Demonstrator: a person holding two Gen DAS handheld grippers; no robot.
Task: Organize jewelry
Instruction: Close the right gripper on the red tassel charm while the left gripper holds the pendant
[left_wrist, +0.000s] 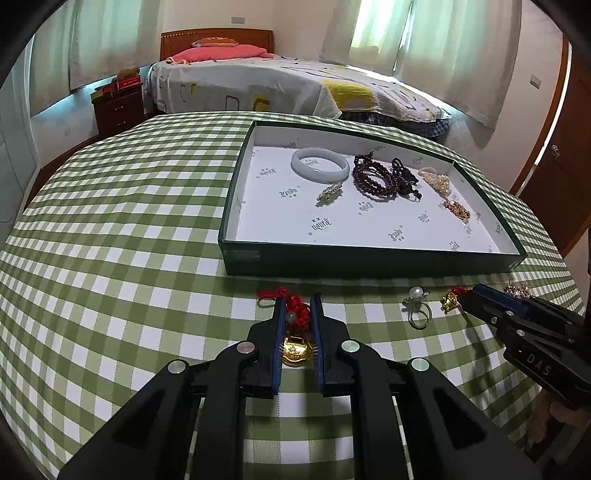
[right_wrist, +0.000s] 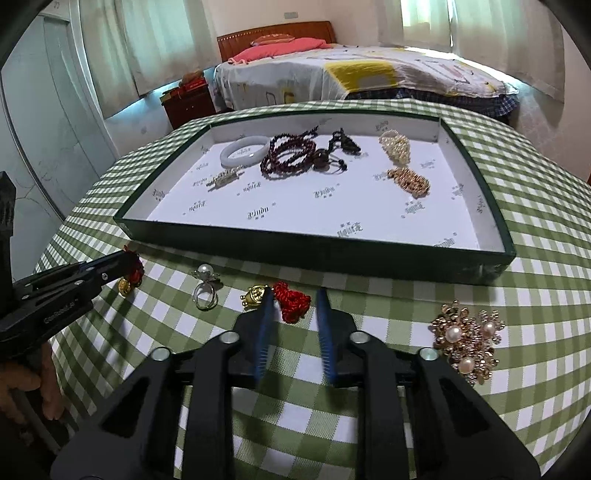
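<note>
Jewelry lies on our checked tabletop (left_wrist: 110, 258). Our left hand-held gripper (left_wrist: 298, 314) pinches a red-corded gold charm (left_wrist: 294, 349). Our right hand-held gripper (right_wrist: 295, 306) stands slightly spread around another red cord (right_wrist: 291, 301).

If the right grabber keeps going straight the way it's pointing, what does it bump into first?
Probably the red knotted cord of the gold charm, lying on the tablecloth between the right gripper fingertips. Beyond it stands the green tray front wall, though depth is hard to judge.
</note>
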